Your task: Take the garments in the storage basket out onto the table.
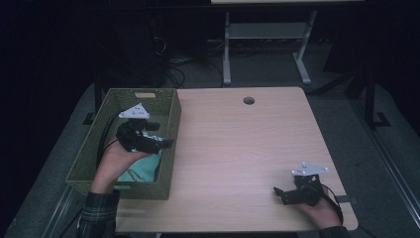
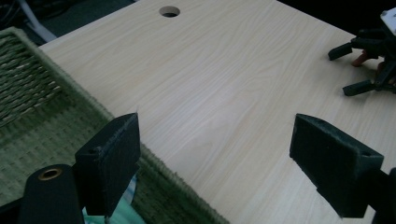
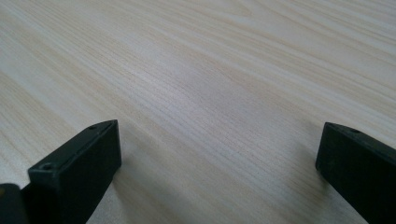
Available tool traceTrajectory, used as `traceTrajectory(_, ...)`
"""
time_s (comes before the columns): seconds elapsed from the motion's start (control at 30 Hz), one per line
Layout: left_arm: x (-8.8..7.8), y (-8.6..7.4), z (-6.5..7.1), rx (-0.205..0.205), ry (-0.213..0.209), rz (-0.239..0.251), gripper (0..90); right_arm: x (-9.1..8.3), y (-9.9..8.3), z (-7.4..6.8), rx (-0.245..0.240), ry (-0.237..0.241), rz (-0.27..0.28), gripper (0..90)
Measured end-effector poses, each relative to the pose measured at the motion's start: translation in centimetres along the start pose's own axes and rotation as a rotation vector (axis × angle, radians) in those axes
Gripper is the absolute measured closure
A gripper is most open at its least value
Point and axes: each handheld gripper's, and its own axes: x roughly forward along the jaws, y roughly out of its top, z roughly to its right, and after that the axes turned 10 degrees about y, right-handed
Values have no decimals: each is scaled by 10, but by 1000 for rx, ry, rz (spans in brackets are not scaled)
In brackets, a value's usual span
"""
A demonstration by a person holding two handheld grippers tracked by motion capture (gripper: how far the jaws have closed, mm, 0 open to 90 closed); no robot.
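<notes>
Two pairs of tongs are in hand over a pale, fine-grained wooden tabletop (image 1: 233, 148) with a round hole near its far edge. Both left tongs (image 1: 158, 141) and right tongs (image 1: 281, 193) stand spread, their blocky matte-black jaws holding nothing. From above, the left pair hangs over a rectangular green woven basket (image 1: 171, 148) with a crumpled teal cloth (image 1: 143, 168) inside. Up close, the left gripper view brings out the basket's coarse weave (image 2: 32, 88) and the right tongs (image 2: 359, 70) across the tabletop.
</notes>
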Motion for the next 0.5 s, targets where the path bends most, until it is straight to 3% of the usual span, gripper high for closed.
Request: traceTrajectory(0.5, -10, -16, -27, -38, 69, -8, 160, 0, 0, 0, 1, 0, 0, 0)
